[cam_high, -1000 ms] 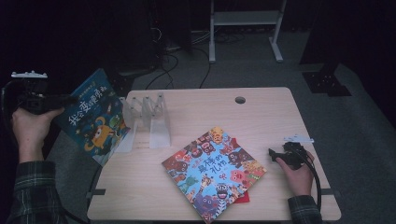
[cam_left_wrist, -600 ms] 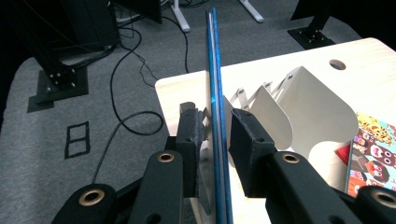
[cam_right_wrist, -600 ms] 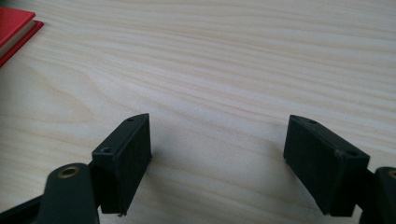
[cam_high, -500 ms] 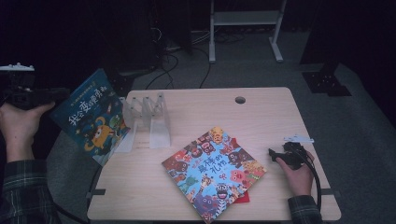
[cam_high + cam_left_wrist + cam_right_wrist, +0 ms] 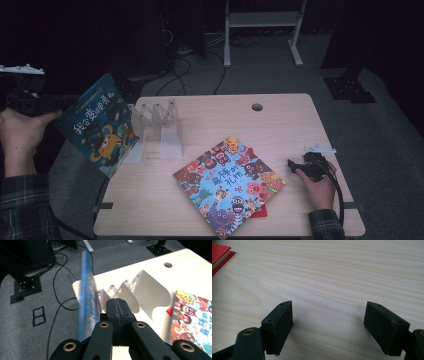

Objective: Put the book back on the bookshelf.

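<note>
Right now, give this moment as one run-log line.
left gripper: jaws just closed, empty | blue book: upright by white rack | right gripper: open, over table

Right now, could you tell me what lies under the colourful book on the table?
A red book peeks out beneath the colourful book; its cover is hidden.

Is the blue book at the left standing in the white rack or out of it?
Out. The blue book hangs tilted beyond the table's left edge, beside the white rack, whose slots are bare. The left gripper is shut beside it.
</note>
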The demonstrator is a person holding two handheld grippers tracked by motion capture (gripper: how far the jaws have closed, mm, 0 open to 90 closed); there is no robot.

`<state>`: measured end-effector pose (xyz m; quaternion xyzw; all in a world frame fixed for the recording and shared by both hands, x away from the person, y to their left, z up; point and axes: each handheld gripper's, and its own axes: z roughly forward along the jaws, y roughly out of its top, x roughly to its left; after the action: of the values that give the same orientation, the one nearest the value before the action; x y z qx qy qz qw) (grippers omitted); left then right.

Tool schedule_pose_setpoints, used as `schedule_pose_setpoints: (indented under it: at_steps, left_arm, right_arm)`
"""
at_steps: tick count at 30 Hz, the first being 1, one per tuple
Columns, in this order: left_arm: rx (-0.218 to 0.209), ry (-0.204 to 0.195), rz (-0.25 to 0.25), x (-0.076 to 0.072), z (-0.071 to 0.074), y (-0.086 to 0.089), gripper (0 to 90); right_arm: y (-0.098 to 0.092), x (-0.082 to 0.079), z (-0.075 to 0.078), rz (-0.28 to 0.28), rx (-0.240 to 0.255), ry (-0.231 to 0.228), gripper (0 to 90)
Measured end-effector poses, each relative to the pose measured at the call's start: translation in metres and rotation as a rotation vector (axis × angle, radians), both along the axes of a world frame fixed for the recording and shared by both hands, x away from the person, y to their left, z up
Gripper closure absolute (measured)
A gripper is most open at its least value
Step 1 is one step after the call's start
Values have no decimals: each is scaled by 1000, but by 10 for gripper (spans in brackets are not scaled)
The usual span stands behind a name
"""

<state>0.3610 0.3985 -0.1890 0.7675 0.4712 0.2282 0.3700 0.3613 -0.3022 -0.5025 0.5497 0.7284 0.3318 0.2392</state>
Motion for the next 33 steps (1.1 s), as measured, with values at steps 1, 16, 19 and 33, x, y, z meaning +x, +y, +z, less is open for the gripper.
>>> schedule_pose_setpoints:
  at_steps: [1,16,19,33]
  left_arm:
    - [3,0,-11,-1,-1,-5,898]
    - [31,48,-170,-8,-61,-79,564]
    - [33,55,-192,-7,-72,-86,490]
    - [60,130,-344,-8,-163,-128,275]
  right_arm:
    - [0,0,0,-1,0,1,220]
    - [0,0,0,1,0,0,218]
    - [0,0,0,1,0,0,218]
    - [-1,-2,0,15,-2,2,210]
